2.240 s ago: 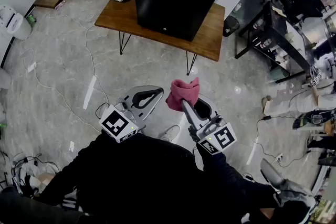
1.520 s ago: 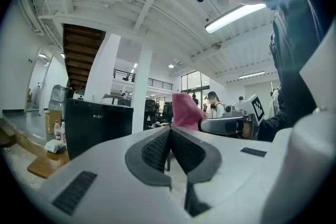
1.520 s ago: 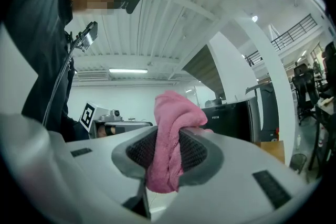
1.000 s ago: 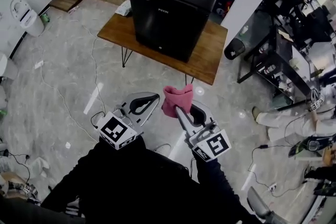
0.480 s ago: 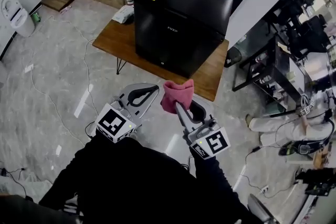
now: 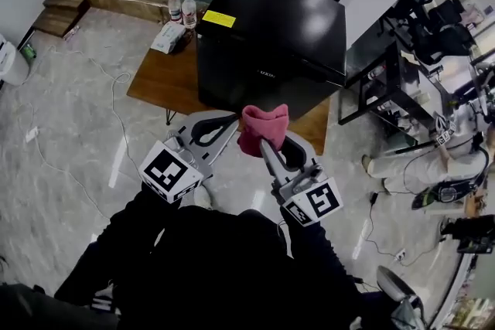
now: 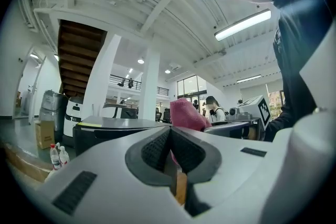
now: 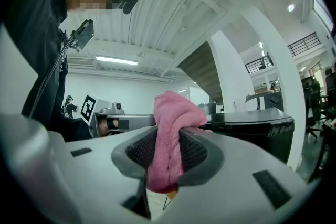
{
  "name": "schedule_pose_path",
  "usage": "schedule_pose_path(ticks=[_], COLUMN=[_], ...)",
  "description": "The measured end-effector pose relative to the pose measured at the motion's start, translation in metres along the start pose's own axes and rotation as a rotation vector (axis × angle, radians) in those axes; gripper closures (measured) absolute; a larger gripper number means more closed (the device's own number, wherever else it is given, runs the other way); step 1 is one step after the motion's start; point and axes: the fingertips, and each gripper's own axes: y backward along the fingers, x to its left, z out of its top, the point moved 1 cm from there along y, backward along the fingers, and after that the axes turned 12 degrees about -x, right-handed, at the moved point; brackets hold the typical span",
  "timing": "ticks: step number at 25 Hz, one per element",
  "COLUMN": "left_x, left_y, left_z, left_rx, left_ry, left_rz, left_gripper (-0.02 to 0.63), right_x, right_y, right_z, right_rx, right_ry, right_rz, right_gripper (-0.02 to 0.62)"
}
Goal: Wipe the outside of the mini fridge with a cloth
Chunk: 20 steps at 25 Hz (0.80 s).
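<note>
The wiping seems not yet begun: the right gripper (image 6: 261, 144) clamps the pink cloth (image 6: 264, 126) in front of the black mini fridge (image 6: 271, 42) on its wooden table (image 6: 153, 83), apparently not touching it, and the left gripper (image 6: 226, 122) is closed on nothing.

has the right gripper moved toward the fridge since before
Yes. The right gripper, shut on the pink cloth, has come forward, close to the mini fridge.

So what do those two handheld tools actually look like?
Both the left gripper and right gripper are pale grey plastic shells with dark ribbed pads inside the jaws. Each carries a cube with black-and-white square markers. The person wears black sleeves.
</note>
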Motion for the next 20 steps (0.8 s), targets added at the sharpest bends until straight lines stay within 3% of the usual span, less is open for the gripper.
schedule_pose_path(ticks=[8, 14, 20], left_x=[0.057, 0.101, 0.155], left_y=[-0.032, -0.082, -0.148], left_z=[0.015, 0.057, 0.09], left_rx=[-0.069, -0.122, -0.107], left_ry=[0.033, -0.04, -0.145], left_rz=[-0.019, 0.039, 0.137], left_gripper=[0.611, 0.611, 0.611], right_x=[-0.03, -0.089, -0.174], right_y=[-0.046, -0.094, -0.157], right_z=[0.007, 0.065, 0.103], right_rx=[0.011, 0.026, 0.106], right_ry=[0.03, 0.226, 0.357], right_rz=[0.016, 0.105, 0.221], right_gripper=[0.486, 0.485, 0.485])
